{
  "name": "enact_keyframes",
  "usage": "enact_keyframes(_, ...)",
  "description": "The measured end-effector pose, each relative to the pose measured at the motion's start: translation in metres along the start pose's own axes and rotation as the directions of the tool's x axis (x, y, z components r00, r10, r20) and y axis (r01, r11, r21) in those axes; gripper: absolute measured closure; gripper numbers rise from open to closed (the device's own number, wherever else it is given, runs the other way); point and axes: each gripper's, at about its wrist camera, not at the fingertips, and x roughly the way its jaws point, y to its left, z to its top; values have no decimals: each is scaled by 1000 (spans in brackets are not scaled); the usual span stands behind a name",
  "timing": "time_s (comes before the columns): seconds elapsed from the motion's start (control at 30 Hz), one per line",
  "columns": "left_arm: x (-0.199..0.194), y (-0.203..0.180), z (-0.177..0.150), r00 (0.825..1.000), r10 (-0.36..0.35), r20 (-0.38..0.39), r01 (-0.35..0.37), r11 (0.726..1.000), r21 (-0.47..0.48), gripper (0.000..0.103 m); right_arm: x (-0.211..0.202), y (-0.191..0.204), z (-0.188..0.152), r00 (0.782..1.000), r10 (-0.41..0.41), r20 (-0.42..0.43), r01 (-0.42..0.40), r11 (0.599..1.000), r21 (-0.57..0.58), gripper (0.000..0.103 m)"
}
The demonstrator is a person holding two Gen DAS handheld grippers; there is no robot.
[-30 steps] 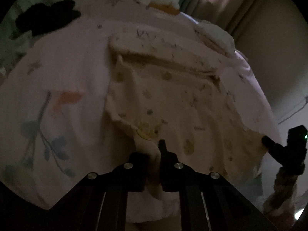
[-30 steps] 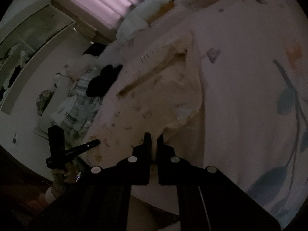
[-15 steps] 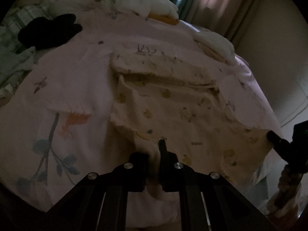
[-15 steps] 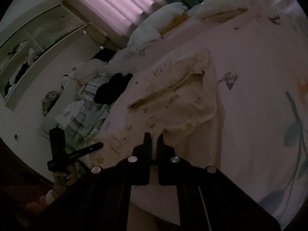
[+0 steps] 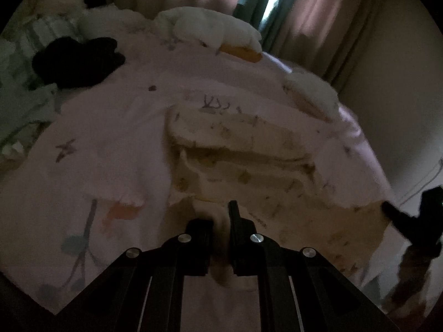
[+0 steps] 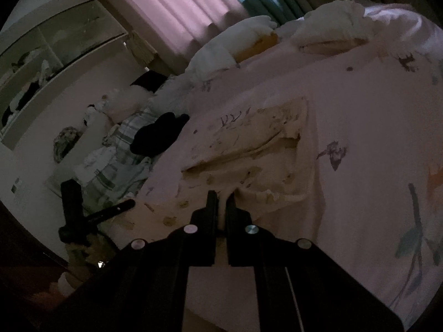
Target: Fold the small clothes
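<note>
A small cream printed garment lies on a pink floral bedsheet, its far part folded over into a band. My left gripper is shut on the garment's near left edge. My right gripper is shut on the near right edge of the same garment. Both hold the near hem lifted a little above the bed. The right gripper also shows at the right edge of the left wrist view, and the left gripper shows at the lower left of the right wrist view.
A black garment lies at the far left of the bed. White pillows and folded white clothes lie at the far side. Plaid and striped clothes are piled beyond the bed's left edge. Curtains hang behind.
Both grippers have lifted and carried the garment's near hem toward the far side, so the visible flat part has shortened. The room's far side has come more into view.
</note>
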Motion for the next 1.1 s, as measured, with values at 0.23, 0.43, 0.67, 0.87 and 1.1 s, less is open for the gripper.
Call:
enact_keyframes(0.23, 5, 5, 22, 999, 3, 36, -2, 1000, -26, 93, 14, -1, 19, 1000, -11, 3, 11, 1000, -11, 97)
enact_keyframes(0.43, 13, 9, 43, 997, -18, 77, 22, 998, -51, 93, 31, -5, 41, 999, -35, 9, 35, 999, -13, 97)
enact_keyframes(0.67, 50, 13, 64, 995, 56, 83, -52, 998, -45, 93, 55, -16, 73, 998, -60, 27, 60, 998, -4, 97)
enact_keyframes(0.87, 85, 22, 93, 997, 31, 67, -24, 995, -102, 93, 86, -37, 100, 995, -100, 24, 99, 994, 47, 97)
enact_keyframes(1.1, 135, 29, 133, 997, 54, 53, -48, 994, -96, 93, 118, -62, 132, 988, -152, 18, 150, 986, 76, 97)
